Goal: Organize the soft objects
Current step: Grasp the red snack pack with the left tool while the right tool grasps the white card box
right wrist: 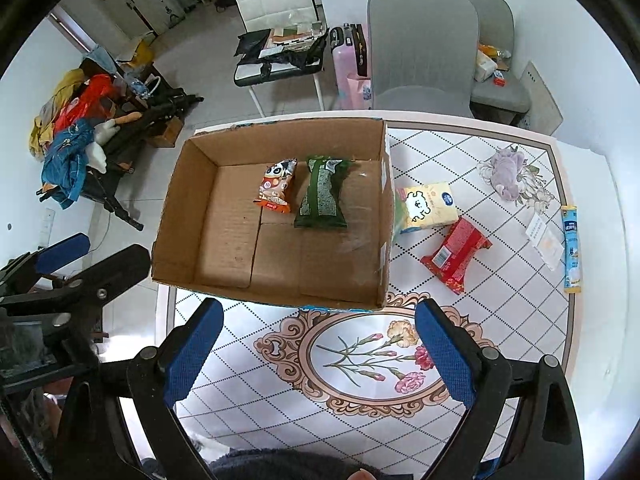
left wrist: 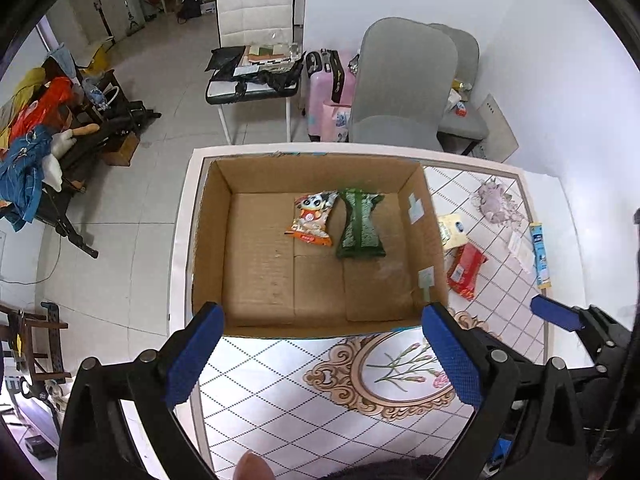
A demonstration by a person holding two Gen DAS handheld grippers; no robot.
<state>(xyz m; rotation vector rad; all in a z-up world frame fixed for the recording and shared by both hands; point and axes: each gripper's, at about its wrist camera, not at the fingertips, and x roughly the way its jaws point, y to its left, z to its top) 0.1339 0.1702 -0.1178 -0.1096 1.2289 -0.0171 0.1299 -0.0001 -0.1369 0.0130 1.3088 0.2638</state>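
An open cardboard box (left wrist: 212, 240) (right wrist: 180, 216) stands on the table and holds an orange snack bag (left wrist: 314, 218) (right wrist: 276, 188) and a green snack bag (left wrist: 360, 224) (right wrist: 322, 194). Right of the box lie a yellow tissue pack (right wrist: 426, 206) (left wrist: 450, 230), a red packet (right wrist: 456, 254) (left wrist: 466, 270), a purple soft toy (right wrist: 508, 170) (left wrist: 498, 200) and a blue stick sachet (right wrist: 571, 250) (left wrist: 540, 256). My left gripper (left wrist: 324, 356) is open and empty above the box's near edge. My right gripper (right wrist: 320, 354) is open and empty over the table's flower medallion.
The table (right wrist: 480, 320) has a tiled pattern cloth. A white paper slip (right wrist: 544, 240) lies near the sachet. Grey chairs (right wrist: 420, 40) stand behind the table, a white chair (right wrist: 276, 4) with clutter further back. A rack with clothes (right wrist: 76, 152) stands at the left.
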